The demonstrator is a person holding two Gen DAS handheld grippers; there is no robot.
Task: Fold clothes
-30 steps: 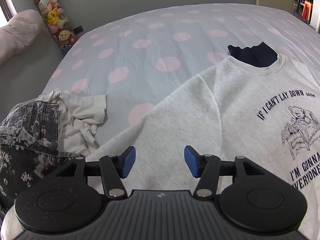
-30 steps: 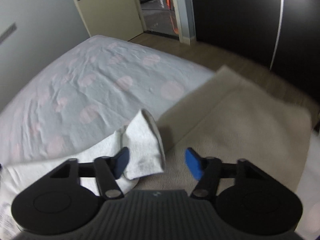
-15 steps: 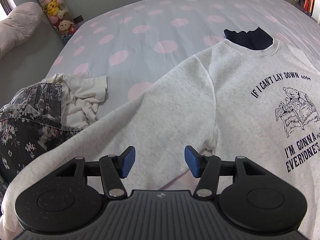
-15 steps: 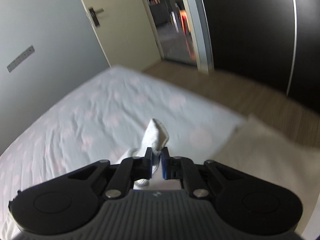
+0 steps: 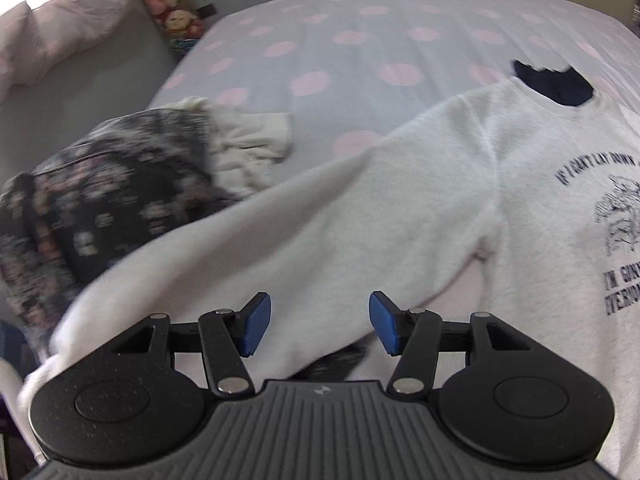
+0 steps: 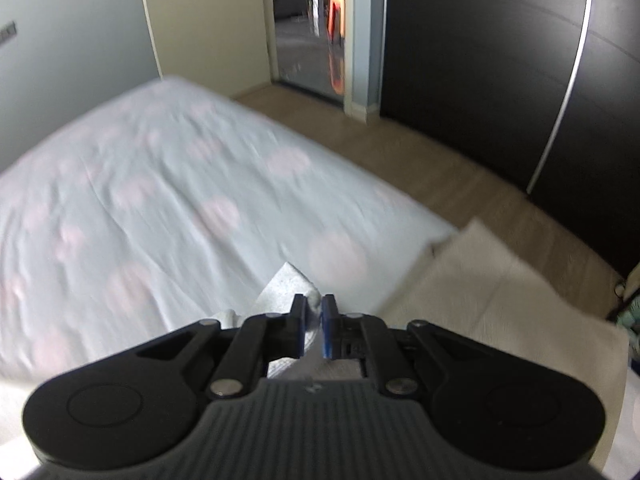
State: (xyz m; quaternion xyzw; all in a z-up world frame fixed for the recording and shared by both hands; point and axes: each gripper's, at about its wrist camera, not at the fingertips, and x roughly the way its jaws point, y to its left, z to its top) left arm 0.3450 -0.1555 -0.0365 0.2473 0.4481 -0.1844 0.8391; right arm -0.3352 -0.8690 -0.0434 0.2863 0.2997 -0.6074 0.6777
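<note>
1. Grey fleece fills the left wrist view: the sweatshirt lies face up on the spotted bed, its sleeve stretched towards the near edge and passing under the left gripper. That gripper's fingers stand apart with nothing between them.
2. Just beside the sleeve sits a heap of other clothes, a dark floral garment and a white one (both blurred). If the left gripper closes low and carelessly here, it could catch the floral cloth along with the sleeve and drag the heap into the fold.
3. A dark item shows at the neckline; I cannot tell whether it lies inside the collar or beneath it, and it might bunch up the fold.
4. From the right wrist view, the right gripper has its fingers clamped on a grey cuff, lifted over the bed near its corner.
5. Only a small bite of cloth seems pinched, so a quick pull could slip it free.
6. With the other sleeve unheld, pulling one side could skew the whole sweatshirt.
</note>
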